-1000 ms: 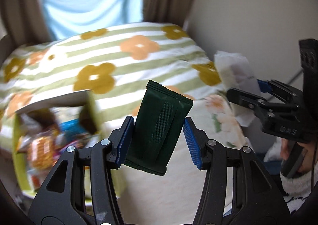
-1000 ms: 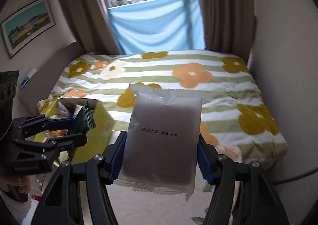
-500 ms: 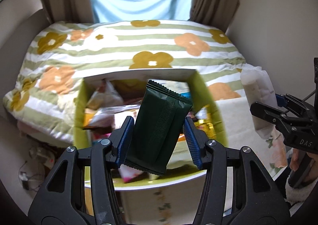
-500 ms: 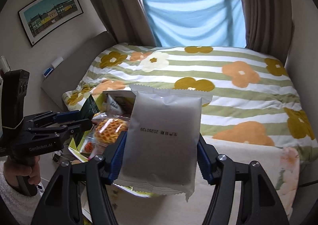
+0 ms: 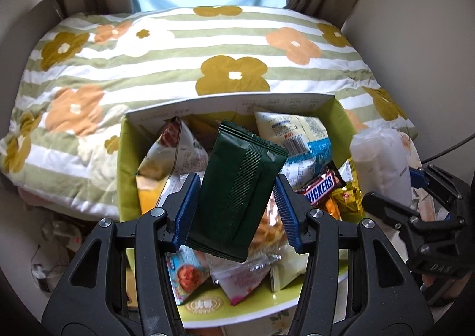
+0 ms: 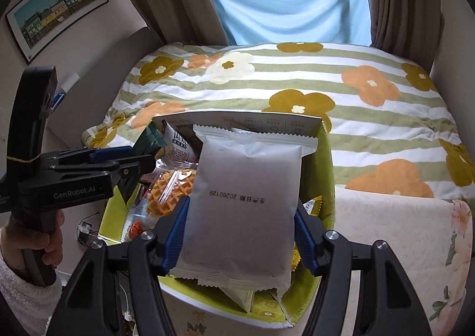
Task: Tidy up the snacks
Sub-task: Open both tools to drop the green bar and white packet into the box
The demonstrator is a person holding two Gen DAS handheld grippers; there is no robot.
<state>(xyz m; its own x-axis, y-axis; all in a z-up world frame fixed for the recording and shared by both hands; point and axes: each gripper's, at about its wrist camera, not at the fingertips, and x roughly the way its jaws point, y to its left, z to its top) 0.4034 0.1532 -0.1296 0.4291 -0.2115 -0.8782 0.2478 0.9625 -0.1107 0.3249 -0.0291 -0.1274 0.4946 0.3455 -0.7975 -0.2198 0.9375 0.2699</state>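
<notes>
My left gripper (image 5: 236, 212) is shut on a dark green snack packet (image 5: 237, 190) and holds it upright above an open green cardboard box (image 5: 126, 163) full of snack bags. My right gripper (image 6: 240, 235) is shut on a frosted white snack packet (image 6: 243, 205), also above the box (image 6: 325, 184). In the left wrist view the right gripper (image 5: 415, 202) and its white packet (image 5: 380, 169) hang at the box's right side. In the right wrist view the left gripper (image 6: 130, 158) is at the box's left side, with the green packet's top (image 6: 151, 140) showing.
The box holds a Snickers bar (image 5: 322, 187), a waffle-snack bag (image 6: 169, 193) and several other packets. Behind it lies a bed with a flowered striped blanket (image 5: 190, 54). A floral cloth (image 6: 394, 235) covers the surface to the right. Cables and clutter (image 5: 56, 238) lie on the floor at left.
Both grippers swung left and down with their packets. The box, off to the left and blurred a second ago, now lies directly under both packets.
</notes>
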